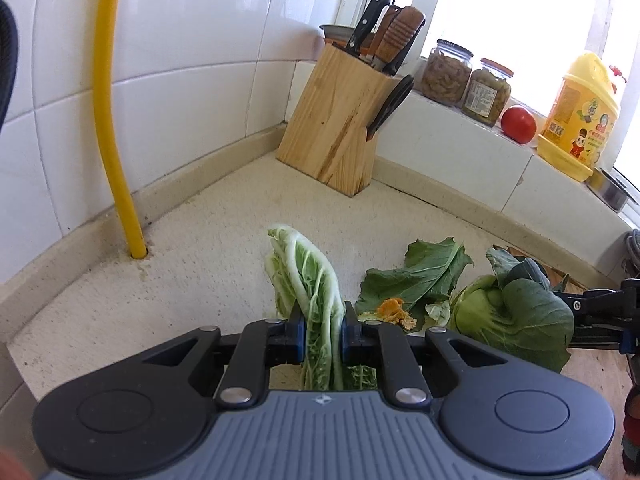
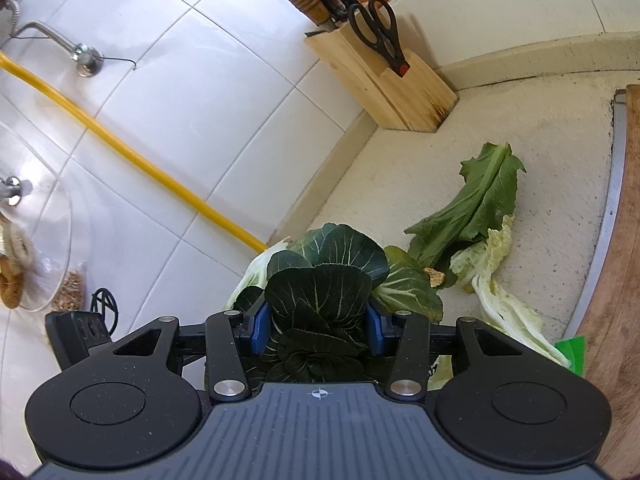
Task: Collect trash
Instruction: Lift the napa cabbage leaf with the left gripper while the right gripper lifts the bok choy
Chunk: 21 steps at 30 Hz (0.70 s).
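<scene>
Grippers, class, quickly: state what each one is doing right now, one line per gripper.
Left gripper: shut on a pale napa cabbage leaf.
Right gripper: shut on a dark green leafy bunch.

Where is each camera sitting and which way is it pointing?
Left wrist: on the left gripper, looking along the counter at the tiled corner and knife block; its fingers clamp a pale cabbage leaf.
Right wrist: on the right gripper, tilted toward the wall; its fingers hold a dark leafy bunch.
Shared: knife block, yellow hose, loose green leaf.
</scene>
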Tool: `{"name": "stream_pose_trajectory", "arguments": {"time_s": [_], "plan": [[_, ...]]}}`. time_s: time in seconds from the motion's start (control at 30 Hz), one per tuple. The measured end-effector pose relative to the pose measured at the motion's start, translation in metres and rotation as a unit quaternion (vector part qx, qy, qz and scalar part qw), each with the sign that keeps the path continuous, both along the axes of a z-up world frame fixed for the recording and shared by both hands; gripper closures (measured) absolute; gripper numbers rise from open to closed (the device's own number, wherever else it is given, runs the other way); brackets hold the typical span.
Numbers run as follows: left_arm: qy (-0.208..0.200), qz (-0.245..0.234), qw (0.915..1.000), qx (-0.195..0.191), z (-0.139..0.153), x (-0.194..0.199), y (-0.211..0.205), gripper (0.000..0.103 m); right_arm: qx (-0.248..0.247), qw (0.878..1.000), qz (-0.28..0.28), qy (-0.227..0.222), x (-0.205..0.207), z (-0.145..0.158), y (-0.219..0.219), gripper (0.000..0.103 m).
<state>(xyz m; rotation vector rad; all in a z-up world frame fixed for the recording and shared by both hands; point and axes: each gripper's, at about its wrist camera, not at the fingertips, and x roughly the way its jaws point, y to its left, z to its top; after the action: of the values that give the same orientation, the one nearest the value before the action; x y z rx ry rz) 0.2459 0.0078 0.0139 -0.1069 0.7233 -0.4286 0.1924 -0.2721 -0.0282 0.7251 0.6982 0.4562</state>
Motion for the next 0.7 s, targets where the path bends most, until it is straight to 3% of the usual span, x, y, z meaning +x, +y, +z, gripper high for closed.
{"name": "stream_pose_trajectory", "arguments": {"time_s": [0.7], "plan": [[-0.034,-0.008,0.9994,-0.002,0.021,-0.014,0.007,0.089,-0.001,1.000,-0.013,-0.017,-0.009,0.009,0.007,0.050]]}}
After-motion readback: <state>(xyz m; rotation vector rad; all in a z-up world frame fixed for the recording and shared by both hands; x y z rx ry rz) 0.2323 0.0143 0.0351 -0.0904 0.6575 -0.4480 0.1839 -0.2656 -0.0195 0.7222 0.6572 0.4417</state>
